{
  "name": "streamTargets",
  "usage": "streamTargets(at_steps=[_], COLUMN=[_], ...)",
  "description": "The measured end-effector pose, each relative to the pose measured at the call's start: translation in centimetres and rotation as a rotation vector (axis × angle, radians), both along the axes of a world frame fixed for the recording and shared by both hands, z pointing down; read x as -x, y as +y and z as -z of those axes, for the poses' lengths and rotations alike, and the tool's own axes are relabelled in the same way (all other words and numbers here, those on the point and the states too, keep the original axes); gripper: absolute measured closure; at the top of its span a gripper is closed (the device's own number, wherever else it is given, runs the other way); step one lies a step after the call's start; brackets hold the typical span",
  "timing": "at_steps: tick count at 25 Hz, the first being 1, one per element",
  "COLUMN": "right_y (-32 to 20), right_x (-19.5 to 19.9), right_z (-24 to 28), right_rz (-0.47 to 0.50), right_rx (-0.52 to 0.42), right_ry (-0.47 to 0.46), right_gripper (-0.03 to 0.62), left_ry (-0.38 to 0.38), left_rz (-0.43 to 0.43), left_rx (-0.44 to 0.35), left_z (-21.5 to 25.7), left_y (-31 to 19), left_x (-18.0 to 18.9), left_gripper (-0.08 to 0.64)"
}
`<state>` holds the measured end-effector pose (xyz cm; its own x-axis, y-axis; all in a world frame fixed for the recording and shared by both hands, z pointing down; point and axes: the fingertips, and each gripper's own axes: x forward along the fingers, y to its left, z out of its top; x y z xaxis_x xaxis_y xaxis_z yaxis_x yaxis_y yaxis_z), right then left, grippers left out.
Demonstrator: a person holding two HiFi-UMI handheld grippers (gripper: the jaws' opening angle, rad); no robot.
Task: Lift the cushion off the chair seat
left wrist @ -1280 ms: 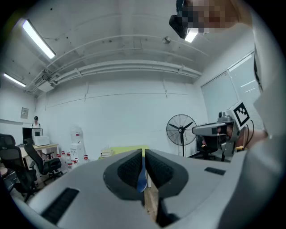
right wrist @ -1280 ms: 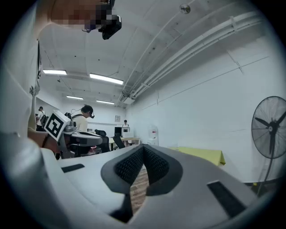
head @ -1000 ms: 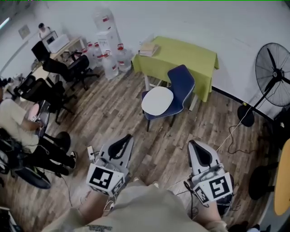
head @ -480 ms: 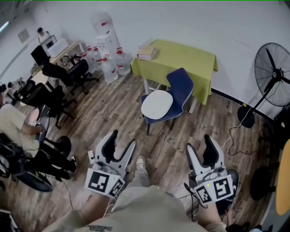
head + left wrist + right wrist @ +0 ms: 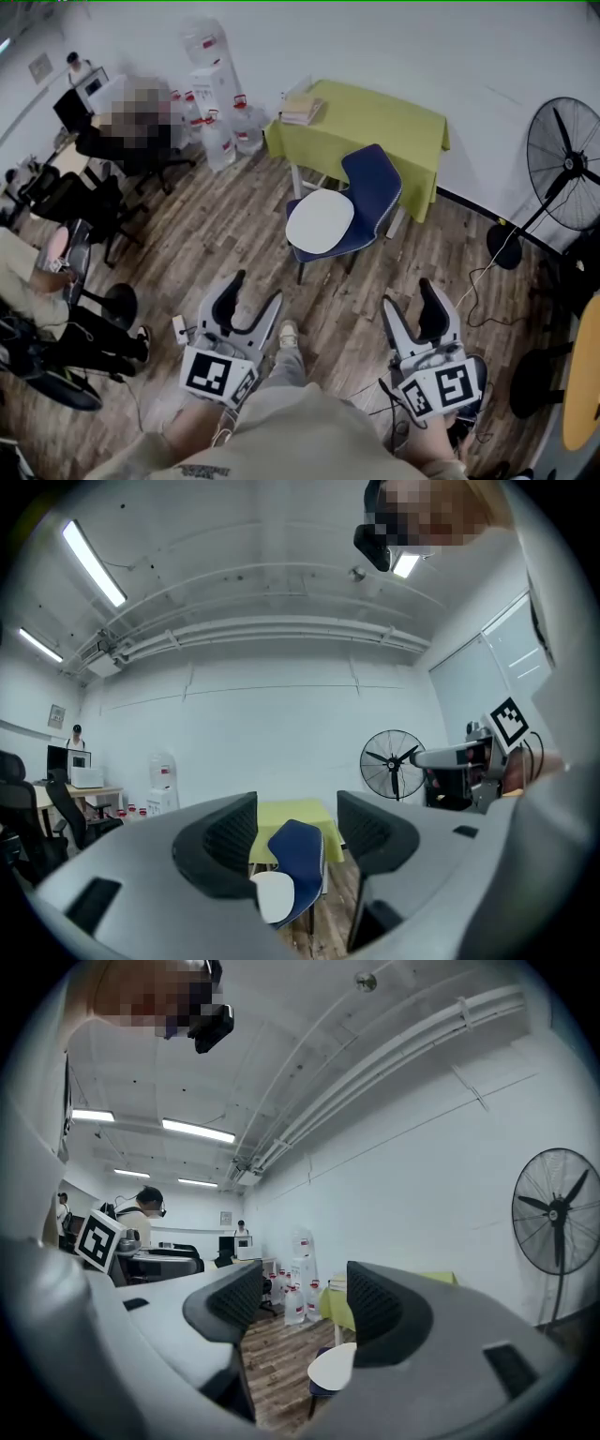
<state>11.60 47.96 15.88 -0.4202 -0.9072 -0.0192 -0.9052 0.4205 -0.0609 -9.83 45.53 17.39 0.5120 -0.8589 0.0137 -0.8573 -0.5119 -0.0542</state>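
A round white cushion (image 5: 320, 220) lies on the seat of a blue chair (image 5: 372, 180) that stands in front of a green-clothed table (image 5: 375, 117). My left gripper (image 5: 250, 291) and right gripper (image 5: 413, 302) are both held level, well short of the chair, each open with nothing between the jaws. In the left gripper view the cushion (image 5: 276, 895) and chair (image 5: 300, 850) show between the jaws of that gripper (image 5: 296, 827). In the right gripper view the cushion (image 5: 334, 1367) shows low, partly behind the right jaw of that gripper (image 5: 306, 1301).
A standing fan (image 5: 564, 155) is at the right with its cable on the wood floor. Water bottles and a dispenser (image 5: 214, 89) stand by the back wall. Desks, office chairs (image 5: 103, 202) and seated people are at the left. My foot (image 5: 287, 335) is between the grippers.
Both grippers went from shut to open early on and have stayed open. I have stepped closer to the chair, which sits slightly lower and further left in the head view.
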Motion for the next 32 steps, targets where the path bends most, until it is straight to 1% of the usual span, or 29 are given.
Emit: streamTargets(at_steps=[4, 10, 14, 19, 22, 26, 27, 29, 32], right_y=[-4.5, -12.4, -18.6, -25.9, -30.1, -35.2, -36.3, -38.7, -41.8], right_x=[1.0, 4.2, 5.8, 8.4, 10.1, 11.7, 12.0, 12.2, 12.3], right_z=[-0.8, -2.3, -3.1, -4.7, -6.4, -8.8, -9.4, -11.1, -14.3], right_rz=[-0.014, -0.005, -0.015, -0.020, -0.027, -0.035, -0.043, -0.068, -0.104], right_rx=[0.029, 0.074, 0.113, 0.167, 0.209, 0.262, 0.272, 0.290, 0.339], right_ry=[0.012, 0.025, 0.019, 0.018, 0.026, 0.003, 0.009, 0.050, 0.104], right_gripper=[0.313, 0.313, 0.313, 0.313, 0.313, 0.313, 0.311, 0.311, 0.311], left_ry=[0.000, -0.004, -0.014, -0.032, -0.029, -0.011, -0.012, -0.027, -0.063], left_rz=[-0.001, -0.008, -0.037, -0.060, -0.080, -0.102, -0.107, -0.124, -0.161], left_rx=[0.014, 0.066, 0.117, 0.150, 0.184, 0.238, 0.247, 0.267, 0.310], left_z=[-0.8, -2.6, -3.5, -5.0, -6.1, -7.8, -8.3, -9.3, -11.2], left_y=[-4.5, -12.5, -18.8, -26.2, -30.1, -35.4, -36.7, -39.1, -42.4], left_x=[1.3, 4.0, 5.2, 7.7, 9.0, 10.2, 10.4, 10.6, 10.5], left_gripper=[0.301, 0.301, 0.301, 0.301, 0.301, 0.301, 0.301, 0.301, 0.299])
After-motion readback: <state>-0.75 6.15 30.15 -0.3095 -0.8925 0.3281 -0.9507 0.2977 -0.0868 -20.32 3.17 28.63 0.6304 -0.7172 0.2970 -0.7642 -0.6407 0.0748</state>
